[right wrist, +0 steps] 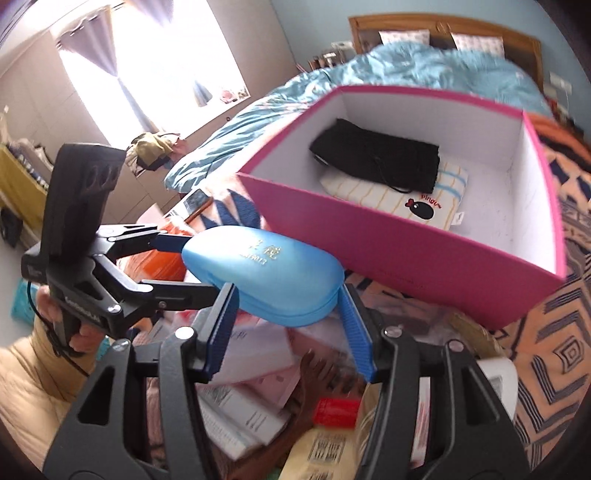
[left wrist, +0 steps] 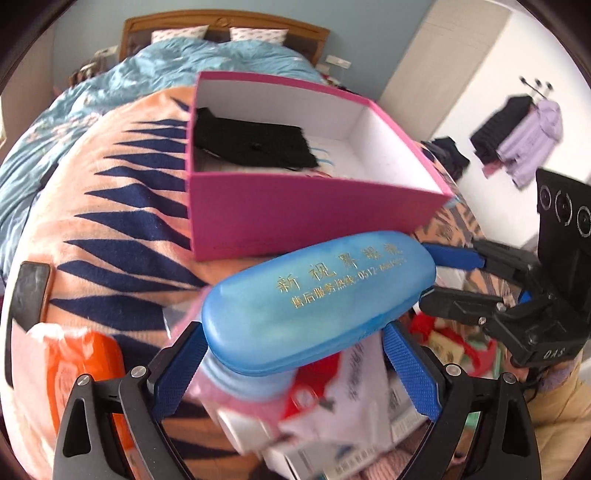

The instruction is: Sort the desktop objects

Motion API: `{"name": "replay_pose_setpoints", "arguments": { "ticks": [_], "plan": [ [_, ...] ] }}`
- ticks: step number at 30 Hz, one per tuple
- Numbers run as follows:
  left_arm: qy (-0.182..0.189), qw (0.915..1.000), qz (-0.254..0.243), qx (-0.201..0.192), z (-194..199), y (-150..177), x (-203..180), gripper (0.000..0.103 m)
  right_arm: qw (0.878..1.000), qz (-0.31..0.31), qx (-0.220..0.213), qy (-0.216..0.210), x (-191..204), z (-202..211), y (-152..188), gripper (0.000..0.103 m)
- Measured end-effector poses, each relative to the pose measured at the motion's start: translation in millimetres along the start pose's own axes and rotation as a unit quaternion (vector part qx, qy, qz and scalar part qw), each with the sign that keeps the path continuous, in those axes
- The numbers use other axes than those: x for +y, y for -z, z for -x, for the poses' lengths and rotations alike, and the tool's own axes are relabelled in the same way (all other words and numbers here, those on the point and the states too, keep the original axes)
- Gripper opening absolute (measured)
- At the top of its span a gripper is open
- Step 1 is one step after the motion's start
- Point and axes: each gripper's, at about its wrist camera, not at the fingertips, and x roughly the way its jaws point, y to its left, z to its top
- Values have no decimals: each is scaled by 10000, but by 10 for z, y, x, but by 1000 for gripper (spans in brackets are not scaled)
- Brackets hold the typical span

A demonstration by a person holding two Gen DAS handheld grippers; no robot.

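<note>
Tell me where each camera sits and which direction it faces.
Left wrist: on the left hand-held gripper, facing the pink box and headboard; its fingers and the right hand-held gripper show.
Right wrist: on the right hand-held gripper, facing the box, window at left; the left hand shows.
Shared: the blue glasses case, gripped by both, and the box.
</note>
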Motion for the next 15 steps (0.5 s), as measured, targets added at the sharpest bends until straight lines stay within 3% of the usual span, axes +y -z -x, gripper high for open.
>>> {"name": "replay_pose_setpoints", "arguments": {
  "ticks": [8, 12, 15],
  "plan": [
    [167, 9988, -436, 140, 73, 282, -264, 97, 9981, 534, -52, 295, 231, 200, 509, 58],
    [474, 9967, -606, 242, 65, 342, -364, 99, 9962, 725, -29, 475, 225, 218, 704, 58],
    [506, 9950, -803, 322, 43, 363, -463, 100, 9967, 660, 30, 465, 135, 255, 819, 58]
  ]
}}
